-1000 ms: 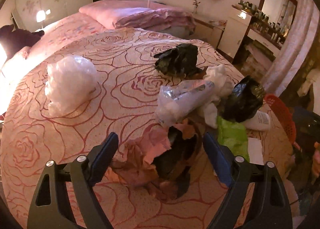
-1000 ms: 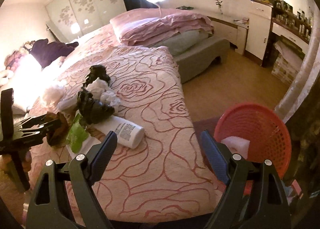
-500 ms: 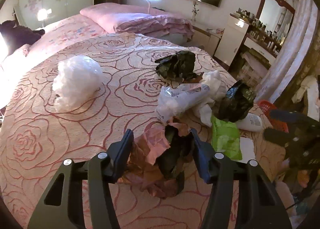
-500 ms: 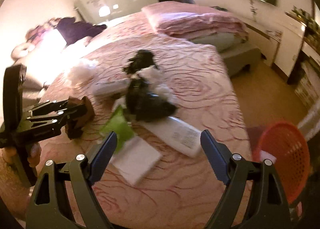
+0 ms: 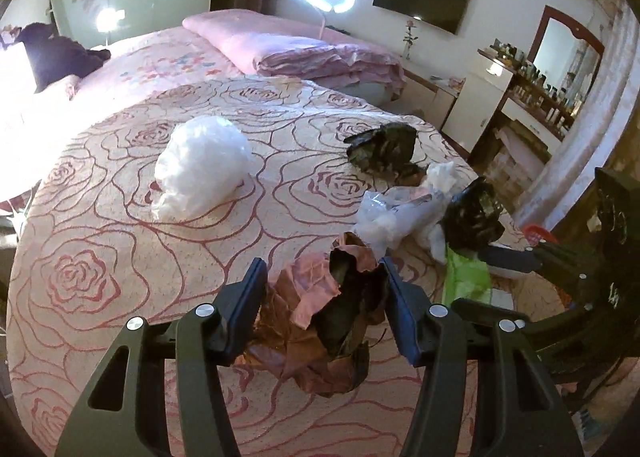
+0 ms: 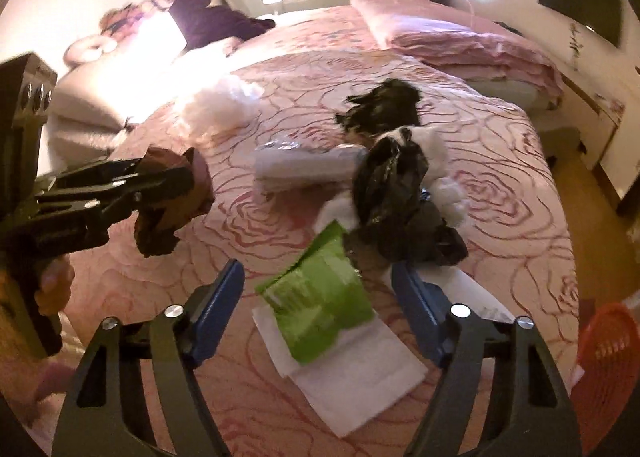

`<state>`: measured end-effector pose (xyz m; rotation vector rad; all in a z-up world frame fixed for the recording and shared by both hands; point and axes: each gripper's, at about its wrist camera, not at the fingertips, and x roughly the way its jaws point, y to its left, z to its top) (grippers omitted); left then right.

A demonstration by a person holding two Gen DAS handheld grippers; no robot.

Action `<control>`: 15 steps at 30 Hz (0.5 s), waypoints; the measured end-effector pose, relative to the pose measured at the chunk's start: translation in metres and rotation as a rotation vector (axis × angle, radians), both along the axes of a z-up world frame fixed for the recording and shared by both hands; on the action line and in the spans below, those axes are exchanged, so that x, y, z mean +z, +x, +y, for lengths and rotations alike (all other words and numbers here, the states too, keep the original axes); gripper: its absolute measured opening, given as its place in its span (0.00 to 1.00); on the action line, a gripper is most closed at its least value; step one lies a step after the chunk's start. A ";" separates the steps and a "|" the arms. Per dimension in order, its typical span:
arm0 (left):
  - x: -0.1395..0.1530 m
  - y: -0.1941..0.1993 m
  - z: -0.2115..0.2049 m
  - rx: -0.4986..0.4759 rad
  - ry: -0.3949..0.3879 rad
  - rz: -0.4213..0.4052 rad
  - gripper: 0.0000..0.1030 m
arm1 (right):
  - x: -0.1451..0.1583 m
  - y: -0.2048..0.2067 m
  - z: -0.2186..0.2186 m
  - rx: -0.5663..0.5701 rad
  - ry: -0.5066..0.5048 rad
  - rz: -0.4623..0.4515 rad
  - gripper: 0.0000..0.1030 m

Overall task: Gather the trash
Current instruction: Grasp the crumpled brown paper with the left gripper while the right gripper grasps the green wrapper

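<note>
Left wrist view only: tall mirror [image 5: 568, 53] and cluttered dresser shelves at far right; crumpled white bag [image 5: 202, 167] sharp on the bed [image 5: 100, 257].
Right wrist view only: white paper sheet [image 6: 352, 369] under the green packet [image 6: 320, 297]; red basket [image 6: 604, 369] clear at the right edge, beside the bed; a hand on the handle at far left.
Both views: black bag [image 6: 400, 197] in the pile with white wads and a clear plastic bag [image 5: 396, 217]; second black bag [image 5: 384, 149] farther back.
Left gripper [image 5: 324, 301]: narrowed, both pads pressed on the brown-and-pink crumpled wrapper [image 5: 316, 313]; seen from the right wrist view, wrapper clear of the bedspread.
Right gripper [image 6: 318, 293]: fairly wide, jaws closing; green packet between them, pads not yet on it.
Trash location: most of it near the bed's foot corner; brown wrapper in the left gripper; white bag apart toward the bed's middle.
</note>
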<state>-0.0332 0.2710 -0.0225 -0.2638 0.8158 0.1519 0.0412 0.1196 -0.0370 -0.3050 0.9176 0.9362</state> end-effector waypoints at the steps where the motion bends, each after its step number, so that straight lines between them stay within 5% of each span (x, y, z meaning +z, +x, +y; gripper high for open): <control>1: -0.001 0.000 0.000 0.001 -0.002 0.001 0.53 | -0.002 -0.001 0.002 0.010 -0.013 -0.002 0.63; 10: -0.005 0.004 -0.001 0.002 -0.007 0.009 0.53 | -0.004 -0.003 -0.002 0.011 -0.027 -0.017 0.51; 12: -0.005 0.005 -0.003 -0.003 -0.004 0.009 0.53 | -0.003 -0.002 -0.002 0.008 -0.025 -0.010 0.36; 15: -0.004 0.005 -0.005 -0.008 -0.002 0.005 0.53 | 0.000 -0.002 -0.004 0.009 -0.018 -0.010 0.34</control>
